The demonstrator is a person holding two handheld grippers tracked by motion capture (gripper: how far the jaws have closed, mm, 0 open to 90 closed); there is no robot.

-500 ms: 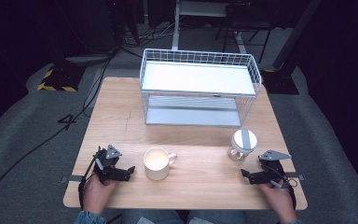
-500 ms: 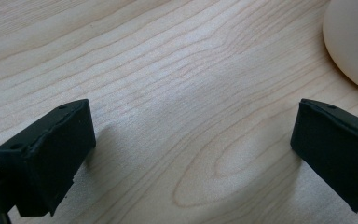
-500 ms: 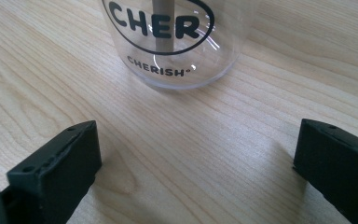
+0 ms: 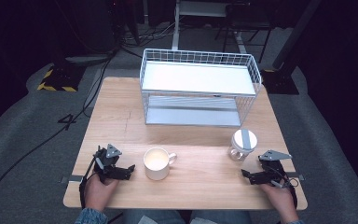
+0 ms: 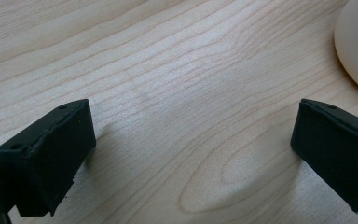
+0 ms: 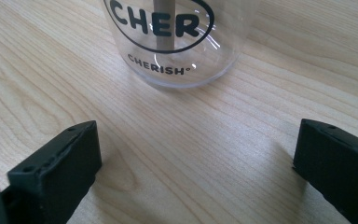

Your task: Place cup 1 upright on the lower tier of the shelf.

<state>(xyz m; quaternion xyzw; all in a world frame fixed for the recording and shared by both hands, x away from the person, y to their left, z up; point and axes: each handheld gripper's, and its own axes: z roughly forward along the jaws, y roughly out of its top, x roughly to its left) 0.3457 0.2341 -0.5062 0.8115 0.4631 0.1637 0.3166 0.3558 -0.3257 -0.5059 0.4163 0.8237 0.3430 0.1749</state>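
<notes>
Nothing has moved; both hand-held grippers flank mug [image 4: 157, 163] and jar [image 4: 242, 144].

Matt wood table [image 4: 200, 182], glossy ceramic mug [image 4: 156, 163], clear plastic jar [image 6: 179, 42], wire rack [image 4: 199, 86]

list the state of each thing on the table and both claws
mug: upright, free, handle right
clear jar: upright, lid on, free
wire rack: upright at table's far side
left claw: open, holding nothing
right claw: open, holding nothing, jar just ahead

On the table [image 4: 121, 116], the mug [image 4: 157, 163] sits left of the jar [image 4: 242, 144], with the wire rack [image 4: 198, 86] behind both.
</notes>
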